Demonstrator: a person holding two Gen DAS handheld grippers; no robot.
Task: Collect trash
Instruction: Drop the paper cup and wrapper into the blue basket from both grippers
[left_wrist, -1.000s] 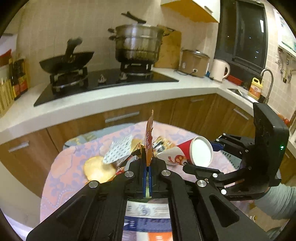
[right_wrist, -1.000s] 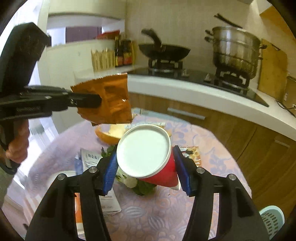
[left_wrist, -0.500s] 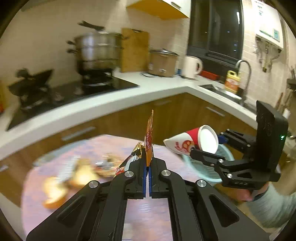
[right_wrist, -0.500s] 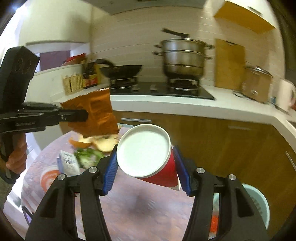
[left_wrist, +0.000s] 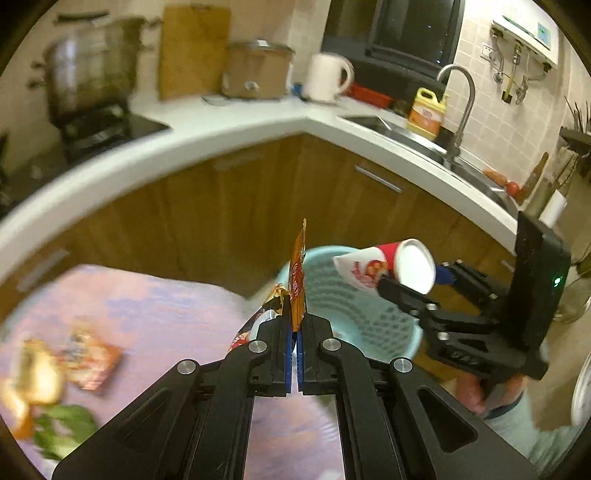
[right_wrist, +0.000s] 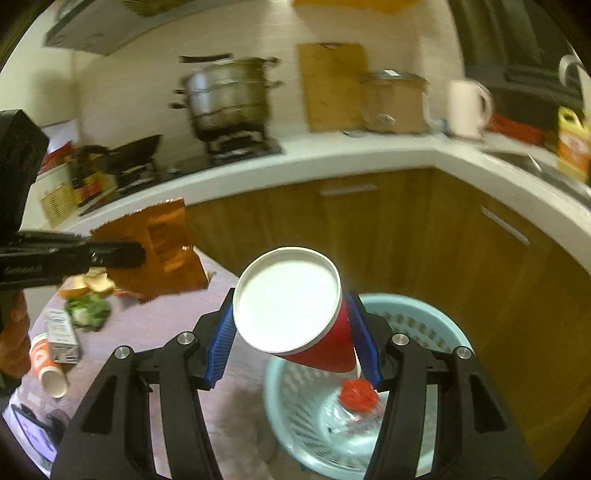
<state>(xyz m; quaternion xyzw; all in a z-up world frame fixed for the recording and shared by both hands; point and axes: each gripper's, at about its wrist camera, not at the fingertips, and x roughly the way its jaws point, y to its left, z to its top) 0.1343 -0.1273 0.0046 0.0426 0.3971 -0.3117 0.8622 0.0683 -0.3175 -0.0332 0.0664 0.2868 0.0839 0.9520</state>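
Looking along the left gripper (left_wrist: 294, 332), its blue pads are pressed together on the lower edge of an orange snack wrapper (left_wrist: 297, 275), which stands up edge-on between them. Beyond the wrapper sits a pale blue basket (left_wrist: 373, 325) on the floor just past the rim of the table (left_wrist: 159, 314) with its pink patterned cloth. Over the basket, the right gripper (left_wrist: 410, 282) holds a red and white paper cup (left_wrist: 384, 264) on its side, mouth turned toward the sink (left_wrist: 373, 123). Blurred scraps lie at the left of the table: bread (left_wrist: 37, 376), a flat packet (left_wrist: 90, 363) and green leaves (left_wrist: 62, 428)

From the right wrist, the right gripper (right_wrist: 291, 332) clamps the paper cup (right_wrist: 291, 306) between its blue pads, jaws about half spread, white inside of the cup facing the camera. Directly below is the basket (right_wrist: 424, 314), with a red crumpled thing (right_wrist: 356, 395) and clear plastic (right_wrist: 343, 417) in its bottom. At the left, the left gripper (right_wrist: 136, 254) holds the wrapper (right_wrist: 159, 251) broadside above the table edge. On the table lie another paper cup (right_wrist: 46, 365) on its side, a small carton (right_wrist: 62, 336), leaves (right_wrist: 88, 310) and bread (right_wrist: 88, 284). A person's hand (right_wrist: 14, 339) grips the left handle
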